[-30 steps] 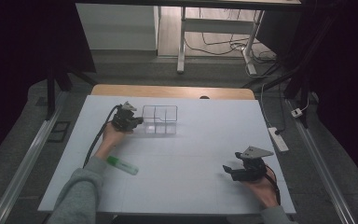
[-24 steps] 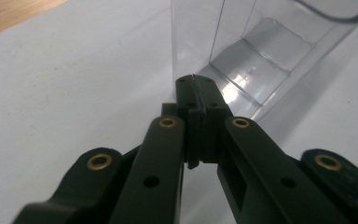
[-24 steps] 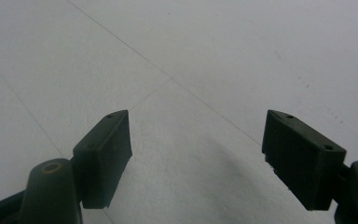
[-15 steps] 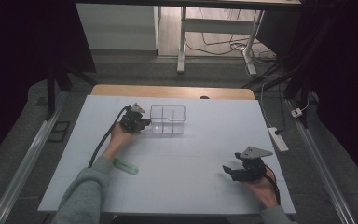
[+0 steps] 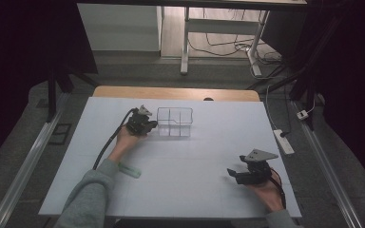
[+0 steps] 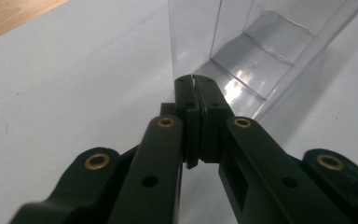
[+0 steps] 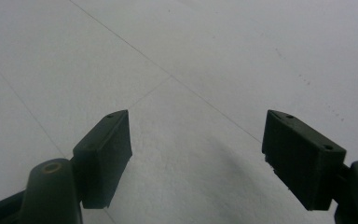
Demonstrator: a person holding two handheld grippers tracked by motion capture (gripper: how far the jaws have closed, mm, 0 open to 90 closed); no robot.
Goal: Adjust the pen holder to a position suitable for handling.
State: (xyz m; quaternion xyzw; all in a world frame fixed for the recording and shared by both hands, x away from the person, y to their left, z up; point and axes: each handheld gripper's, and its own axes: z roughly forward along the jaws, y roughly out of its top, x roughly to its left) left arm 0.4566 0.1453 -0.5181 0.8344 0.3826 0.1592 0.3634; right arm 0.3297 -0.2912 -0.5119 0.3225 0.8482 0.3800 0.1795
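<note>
A clear plastic box [image 5: 175,122] with several compartments stands on the white table [image 5: 195,152], at the far middle. My left gripper [image 5: 153,125] is at the box's left end, its jaws shut on the thin end wall. In the left gripper view the clear box [image 6: 261,46] rises just beyond my left gripper [image 6: 194,80], the wall's edge pinched between the pads. My right gripper [image 5: 233,172] rests low near the front right with its jaws wide apart. In the right gripper view my right gripper [image 7: 198,140] has nothing but bare table between its pads.
A pale green strip [image 5: 129,170] lies on the table by the left sleeve. A wooden edge [image 5: 171,92] runs along the table's far side. A white power strip [image 5: 283,141] lies on the floor to the right, past the table's edge.
My left gripper and the clear box have shifted a little to the right along the far part of the table. The right hand has stayed still.
</note>
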